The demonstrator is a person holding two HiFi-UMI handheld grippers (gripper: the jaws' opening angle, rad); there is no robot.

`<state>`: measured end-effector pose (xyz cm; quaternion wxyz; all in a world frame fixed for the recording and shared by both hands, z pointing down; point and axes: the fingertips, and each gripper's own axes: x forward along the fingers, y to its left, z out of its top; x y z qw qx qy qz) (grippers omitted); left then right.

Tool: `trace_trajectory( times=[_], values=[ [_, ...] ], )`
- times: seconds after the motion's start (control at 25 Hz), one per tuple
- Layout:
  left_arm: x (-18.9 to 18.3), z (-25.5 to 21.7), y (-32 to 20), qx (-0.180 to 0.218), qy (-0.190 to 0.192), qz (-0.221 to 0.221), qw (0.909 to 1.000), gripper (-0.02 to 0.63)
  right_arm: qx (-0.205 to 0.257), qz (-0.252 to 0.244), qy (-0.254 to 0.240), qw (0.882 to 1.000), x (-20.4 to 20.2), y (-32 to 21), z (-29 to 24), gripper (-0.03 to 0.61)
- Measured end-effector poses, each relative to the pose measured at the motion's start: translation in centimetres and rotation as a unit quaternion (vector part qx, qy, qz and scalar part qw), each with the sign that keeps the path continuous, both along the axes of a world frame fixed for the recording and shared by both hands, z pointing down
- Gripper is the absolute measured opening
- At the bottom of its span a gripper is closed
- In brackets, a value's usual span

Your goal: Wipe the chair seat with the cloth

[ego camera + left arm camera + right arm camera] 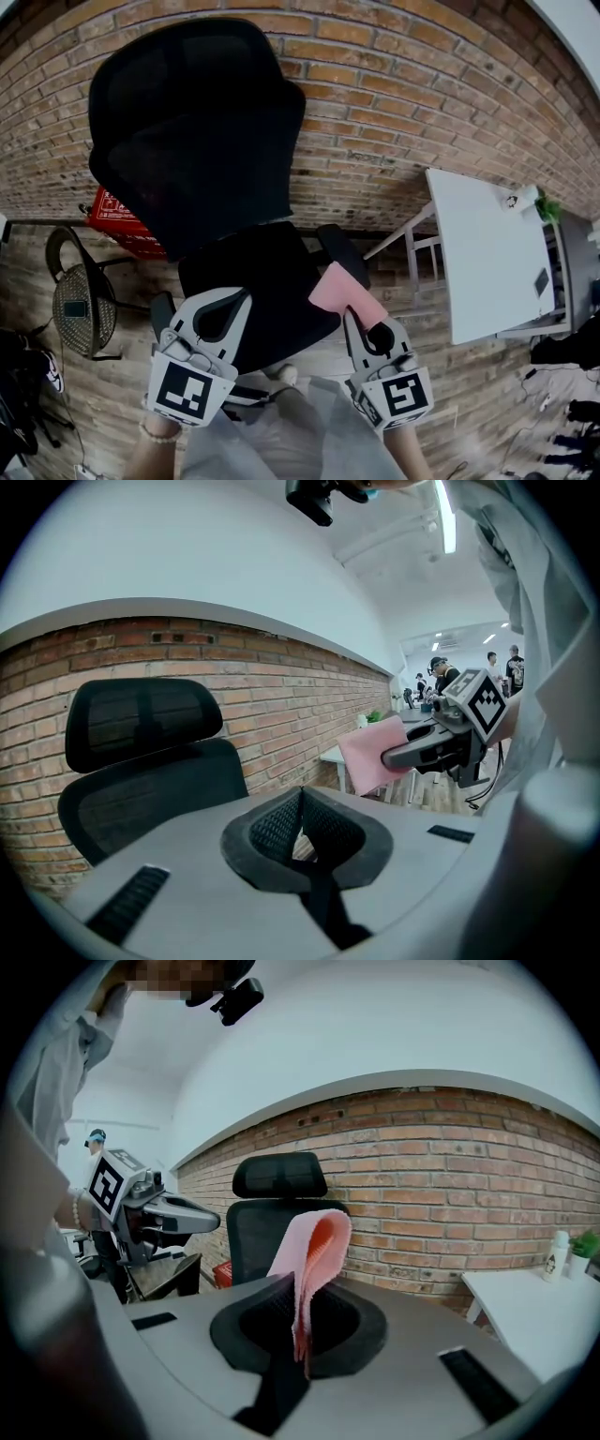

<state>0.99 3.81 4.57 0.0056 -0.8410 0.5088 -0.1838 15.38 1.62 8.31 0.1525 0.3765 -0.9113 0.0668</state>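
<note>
Left gripper closed, right gripper tight on cloth

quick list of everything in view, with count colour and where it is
office chair: one, black, in front of the brick wall
cloth: one, pink, above the chair's right side
table: one, white, right of the chair
bottle: one, white, on the table
plant: one, green, beside the bottle
box: one, red, on the floor by the wall
round mesh chair: one, dark, far left
left gripper: one, grey, shut, empty
right gripper: one, grey, shut on the cloth
</note>
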Motion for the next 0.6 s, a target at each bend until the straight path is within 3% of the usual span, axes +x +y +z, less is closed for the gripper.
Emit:
trace_trajectory(
  times=[0.6],
  values=[
    [0.28, 0.26, -0.84, 0.002, -0.005, 0.004, 1.0000, 0.018, -0.015, -0.002, -0.009, 1.000, -0.64, -0.38, 0.36, 0.051]
  ],
)
